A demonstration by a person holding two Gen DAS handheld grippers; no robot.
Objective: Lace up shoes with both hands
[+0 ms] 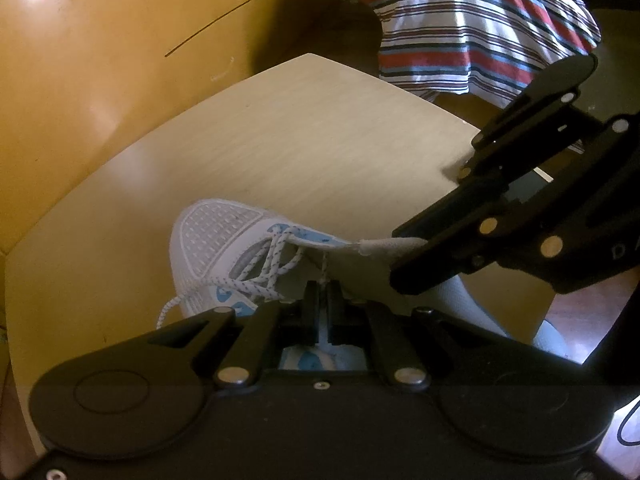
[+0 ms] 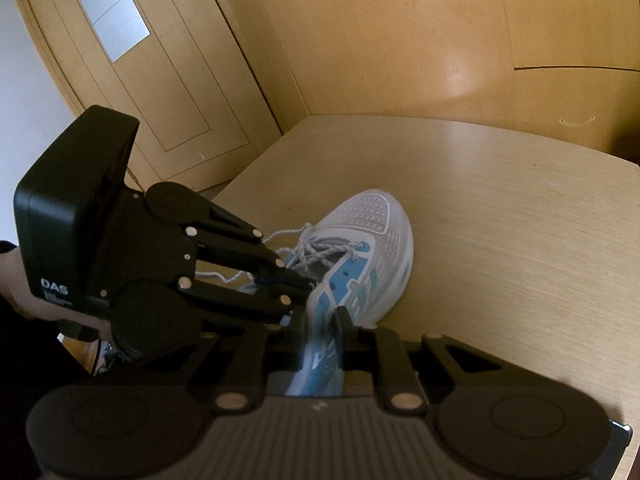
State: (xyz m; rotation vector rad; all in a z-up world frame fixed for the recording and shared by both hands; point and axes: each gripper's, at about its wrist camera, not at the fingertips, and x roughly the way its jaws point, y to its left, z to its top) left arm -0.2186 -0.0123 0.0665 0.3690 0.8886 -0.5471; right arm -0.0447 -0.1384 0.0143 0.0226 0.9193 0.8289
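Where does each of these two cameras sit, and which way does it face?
Left wrist: on the left gripper, facing down over the white and blue mesh sneaker on the pale wooden table; the right gripper enters from the right.
Right wrist: on the right gripper, clamped on the sneaker's side, facing a wooden door; the left gripper and a hand show.
Shared: sneaker, speckled white lace, table.

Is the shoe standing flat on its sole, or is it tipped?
Tipped. The shoe leans on its side on the table, and the right gripper is closed on its side wall.
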